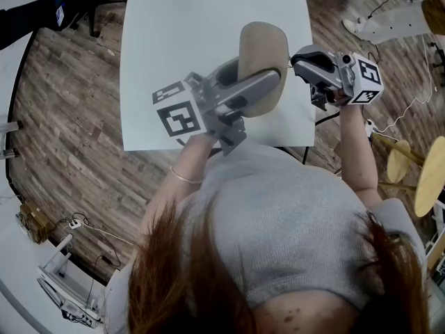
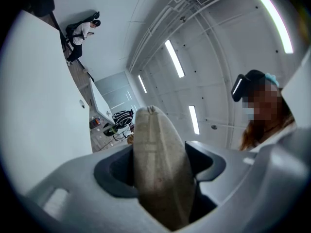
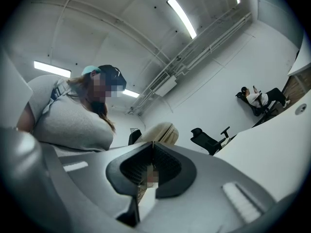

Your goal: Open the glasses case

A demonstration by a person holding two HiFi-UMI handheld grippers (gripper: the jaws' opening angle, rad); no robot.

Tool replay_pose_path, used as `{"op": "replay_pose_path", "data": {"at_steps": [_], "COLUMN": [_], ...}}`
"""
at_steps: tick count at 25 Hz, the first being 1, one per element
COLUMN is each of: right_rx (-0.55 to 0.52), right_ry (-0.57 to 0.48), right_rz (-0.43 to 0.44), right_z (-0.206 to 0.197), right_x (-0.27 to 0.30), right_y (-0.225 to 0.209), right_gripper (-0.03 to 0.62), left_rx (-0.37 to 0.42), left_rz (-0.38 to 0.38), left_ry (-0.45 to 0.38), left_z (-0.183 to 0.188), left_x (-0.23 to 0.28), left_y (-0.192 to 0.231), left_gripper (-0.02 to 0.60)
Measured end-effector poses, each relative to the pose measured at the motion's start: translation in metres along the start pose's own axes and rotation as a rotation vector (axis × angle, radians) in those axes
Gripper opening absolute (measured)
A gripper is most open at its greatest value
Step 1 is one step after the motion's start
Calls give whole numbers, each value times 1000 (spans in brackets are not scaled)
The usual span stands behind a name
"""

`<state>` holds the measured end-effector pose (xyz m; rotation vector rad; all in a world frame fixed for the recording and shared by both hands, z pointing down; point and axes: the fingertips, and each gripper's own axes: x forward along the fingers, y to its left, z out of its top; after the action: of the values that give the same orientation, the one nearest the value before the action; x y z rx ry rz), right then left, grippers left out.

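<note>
Beige glasses case (image 1: 263,44) pinched in left tongs (image 1: 259,82) above white table (image 1: 181,40); right tongs (image 1: 297,60) pressed together beside it

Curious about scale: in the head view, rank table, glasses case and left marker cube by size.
Largest first:
white rectangular table
beige oval glasses case
black-and-white marker cube on the left tongs (nearer the camera)

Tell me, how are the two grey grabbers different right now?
The grey left gripper has its jaws apart, clamped on the beige oval glasses case; the grey right gripper has its jaws pressed together. The left gripper holds the case up above the white table; the right gripper only sits by the case's right edge. Both are grey with two jaws.
</note>
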<state>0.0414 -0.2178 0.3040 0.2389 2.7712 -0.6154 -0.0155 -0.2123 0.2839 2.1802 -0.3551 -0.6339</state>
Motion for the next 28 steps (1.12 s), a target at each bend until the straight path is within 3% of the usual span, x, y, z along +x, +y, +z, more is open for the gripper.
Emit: {"op": "replay_pose_path", "data": {"at_steps": [28], "right_rx": [80], "right_ry": [44], "right_rz": [25], "right_z": [-39], "right_x": [4], "right_y": [32], "right_gripper": [11], "left_rx": [-2], "left_rz": [-1], "left_ry": [-85], "left_z": [18], "left_x": [0], "left_y": [-2], "left_gripper": [310]}}
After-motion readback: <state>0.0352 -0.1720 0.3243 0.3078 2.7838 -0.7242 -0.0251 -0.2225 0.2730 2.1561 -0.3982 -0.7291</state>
